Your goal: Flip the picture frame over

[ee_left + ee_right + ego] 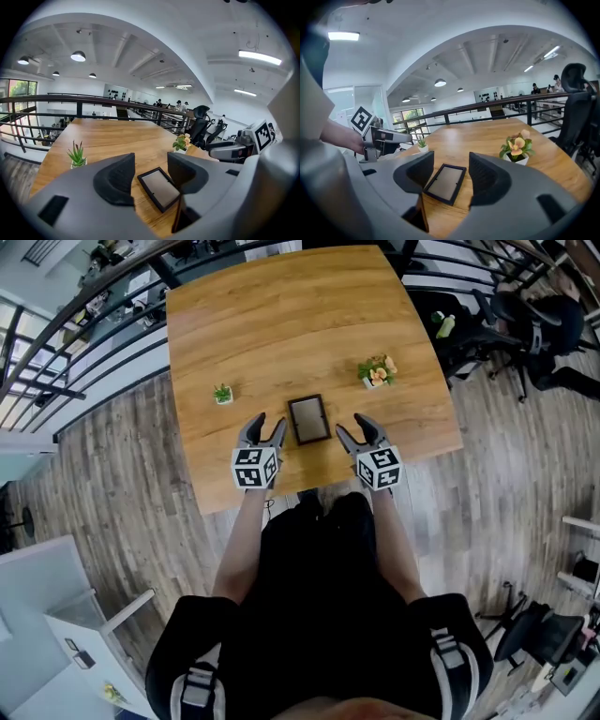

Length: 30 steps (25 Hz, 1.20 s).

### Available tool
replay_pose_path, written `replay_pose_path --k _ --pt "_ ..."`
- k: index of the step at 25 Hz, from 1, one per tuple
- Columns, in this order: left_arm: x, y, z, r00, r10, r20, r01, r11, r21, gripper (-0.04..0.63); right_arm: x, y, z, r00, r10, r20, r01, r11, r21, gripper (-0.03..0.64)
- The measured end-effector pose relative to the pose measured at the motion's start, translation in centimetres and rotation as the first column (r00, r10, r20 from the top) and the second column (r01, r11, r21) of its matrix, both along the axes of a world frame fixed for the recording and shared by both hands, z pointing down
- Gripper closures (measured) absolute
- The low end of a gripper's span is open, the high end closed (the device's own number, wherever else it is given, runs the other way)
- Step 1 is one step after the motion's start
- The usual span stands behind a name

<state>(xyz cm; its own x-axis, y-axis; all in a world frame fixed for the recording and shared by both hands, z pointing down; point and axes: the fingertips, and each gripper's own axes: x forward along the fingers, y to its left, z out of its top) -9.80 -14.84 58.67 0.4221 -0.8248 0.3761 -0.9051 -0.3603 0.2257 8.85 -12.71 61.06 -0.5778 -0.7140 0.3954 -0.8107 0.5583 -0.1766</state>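
A small black picture frame point(308, 419) lies flat on the wooden table point(281, 324) near its front edge, a grey panel facing up. My left gripper point(265, 427) sits just left of it and my right gripper point(354, 427) just right of it, both a little above the tabletop and apart from the frame. In the left gripper view the frame point(159, 187) lies beyond the open jaws of the left gripper point(151, 161), nothing between them. The right gripper view shows the frame point(445, 183) ahead of the open right gripper point(451, 164), also untouched.
A small green potted plant point(222, 393) stands left of the frame, and a pot of orange flowers point(378, 371) stands to the right. A black railing point(112, 296) runs behind the table. Office chairs point(525, 324) stand off the right side.
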Motion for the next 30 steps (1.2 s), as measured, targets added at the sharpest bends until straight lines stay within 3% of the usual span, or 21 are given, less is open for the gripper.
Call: replay_pose_path --k 13,30 --pt "-2.5 -2.6 2.4 0.995 -0.096 0.016 0.097 0.993 -0.065 0.361 -1.8 -5.3 1.9 0.997 -0.082 -0.007 0.082 0.996 -0.046 0.382" --pt "0.0 -2.0 9.7 0.996 -0.090 -0.018 0.084 0.972 -0.221 0.362 -2.8 -5.4 6.3 0.987 -0.156 -0.046 0.147 0.977 -0.153 0.385"
